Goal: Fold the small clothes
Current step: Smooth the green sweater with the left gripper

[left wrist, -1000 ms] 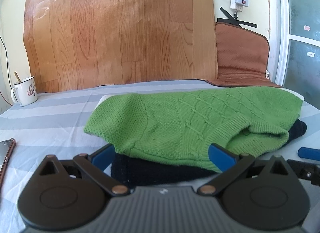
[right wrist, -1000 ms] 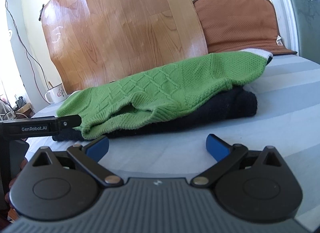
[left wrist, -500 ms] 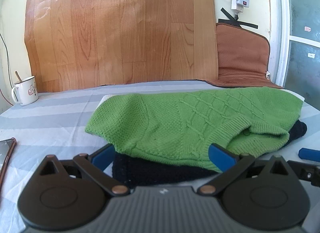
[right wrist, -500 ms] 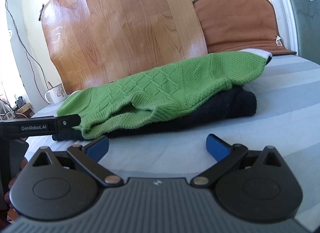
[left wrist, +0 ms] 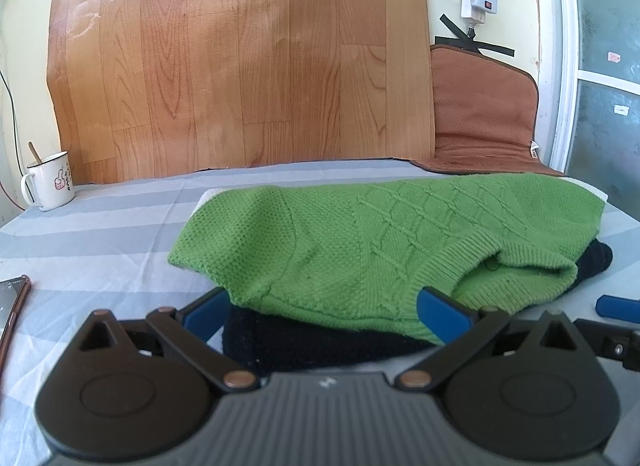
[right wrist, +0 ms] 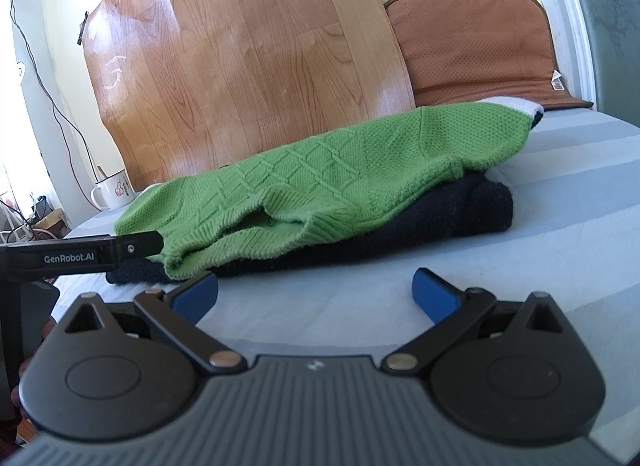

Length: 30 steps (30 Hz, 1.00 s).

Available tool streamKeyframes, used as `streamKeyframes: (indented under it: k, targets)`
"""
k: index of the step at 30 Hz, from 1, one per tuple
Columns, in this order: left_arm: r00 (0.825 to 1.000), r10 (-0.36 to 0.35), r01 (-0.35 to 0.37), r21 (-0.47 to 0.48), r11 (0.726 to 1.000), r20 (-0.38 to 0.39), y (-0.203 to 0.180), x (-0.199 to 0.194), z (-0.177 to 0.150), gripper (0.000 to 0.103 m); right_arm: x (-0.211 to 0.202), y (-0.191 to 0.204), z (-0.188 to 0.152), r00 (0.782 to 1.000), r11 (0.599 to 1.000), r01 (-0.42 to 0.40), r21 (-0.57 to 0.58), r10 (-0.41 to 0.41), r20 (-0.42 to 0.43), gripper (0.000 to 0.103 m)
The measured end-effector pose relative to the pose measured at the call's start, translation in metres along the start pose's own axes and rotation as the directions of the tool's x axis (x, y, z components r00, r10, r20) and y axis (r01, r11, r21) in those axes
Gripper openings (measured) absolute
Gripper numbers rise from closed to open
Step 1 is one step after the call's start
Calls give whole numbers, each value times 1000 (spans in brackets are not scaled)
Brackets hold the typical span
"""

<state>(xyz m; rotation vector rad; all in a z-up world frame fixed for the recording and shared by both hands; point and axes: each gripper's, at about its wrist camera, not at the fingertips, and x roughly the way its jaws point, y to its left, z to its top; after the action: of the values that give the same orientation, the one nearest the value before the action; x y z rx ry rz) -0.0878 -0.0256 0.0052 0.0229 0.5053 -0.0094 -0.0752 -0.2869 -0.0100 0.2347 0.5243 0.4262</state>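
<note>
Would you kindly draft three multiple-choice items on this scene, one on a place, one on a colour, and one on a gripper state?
1. Where does the green sweater lie?
A. on a dark folded garment
B. inside the mug
C. on the brown cushion

2. What colour is the mug?
A. red
B. white
C. black

3. How are the left gripper and right gripper set?
A. both shut on cloth
B. one open, one shut
C. both open

Answers: 1 A, the dark folded garment shows beneath it; 2 B, its body is white with a small print; 3 C, the jaws stand apart, holding nothing.
</note>
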Motion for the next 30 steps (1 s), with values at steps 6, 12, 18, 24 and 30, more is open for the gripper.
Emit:
streamKeyframes:
  k: [6, 12, 18, 24, 30]
  targets:
    - [1000, -1, 1, 0, 1000, 0, 0, 0, 0, 103, 0, 0, 0, 1000, 1000, -1, 0, 1, 0, 103]
    - [1000, 0, 0, -1, 1000, 0, -1, 0, 0, 103, 0, 0, 0, 1000, 1000, 1, -4, -1, -3, 103]
    - [1000, -16, 16, -8, 1000, 0, 1, 0, -1, 103, -10, -14, 10, 1000, 998, 23, 66, -23, -1, 103]
    - [997, -70, 71, -23, 997, 36, 9, -7, -2, 103, -20, -58, 21, 999, 953, 34, 300, -38, 9, 97]
    - [989, -123, 126, -29, 992, 85, 16, -14, 18, 103, -12, -79, 33, 1000, 899, 13, 438, -12, -4, 89]
